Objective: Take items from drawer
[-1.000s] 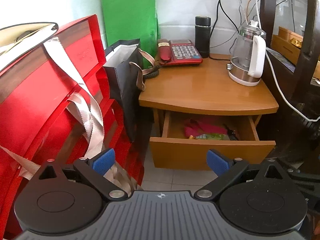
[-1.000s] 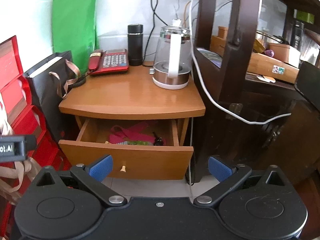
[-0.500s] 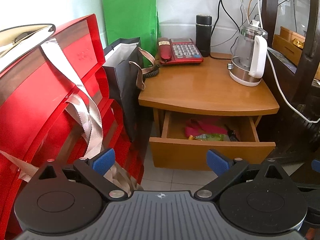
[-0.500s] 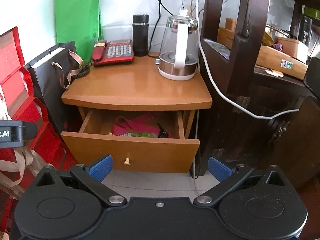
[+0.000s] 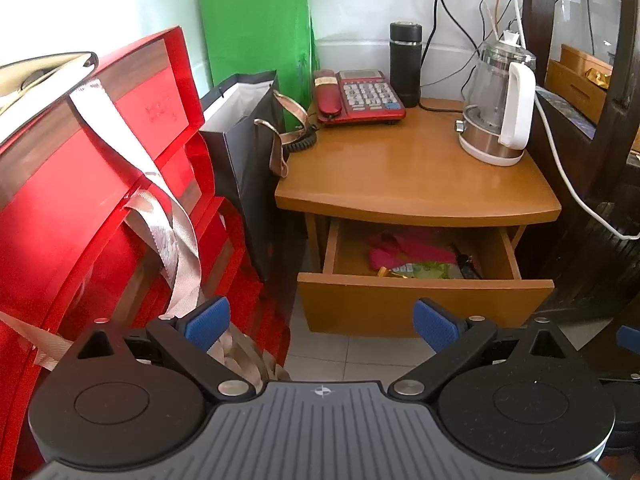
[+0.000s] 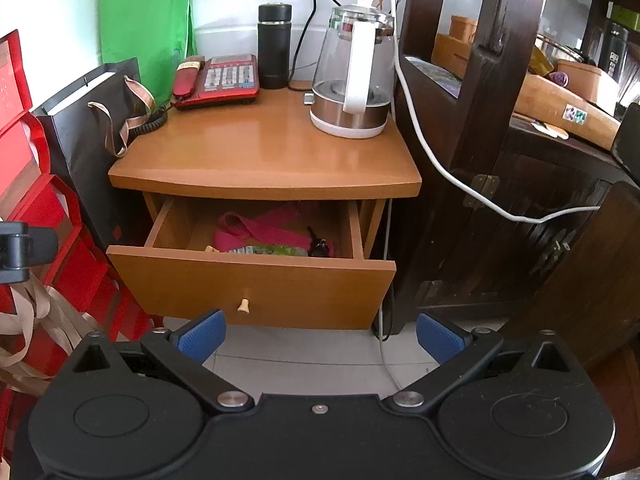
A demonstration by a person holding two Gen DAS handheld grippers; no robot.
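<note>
Hand-held gripper left (image 5: pixel 321 322), right (image 6: pixel 321 336): both spread, empty | drawer (image 6: pixel 256 280): pink strap (image 6: pixel 256 230), green packet (image 6: pixel 276 250)

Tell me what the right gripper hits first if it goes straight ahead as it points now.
Probably the open drawer: the right gripper, jaws open and empty, points at its wooden front panel near the knob. Depth is unclear.

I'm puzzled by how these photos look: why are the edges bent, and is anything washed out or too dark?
Left wrist view: fisheye bends the red boxes; wall overexposed top left. Right wrist view: dark cabinet curves; glare streaks the tabletop; the drawer is shadowed at the back, and everything stays sharp.
</note>
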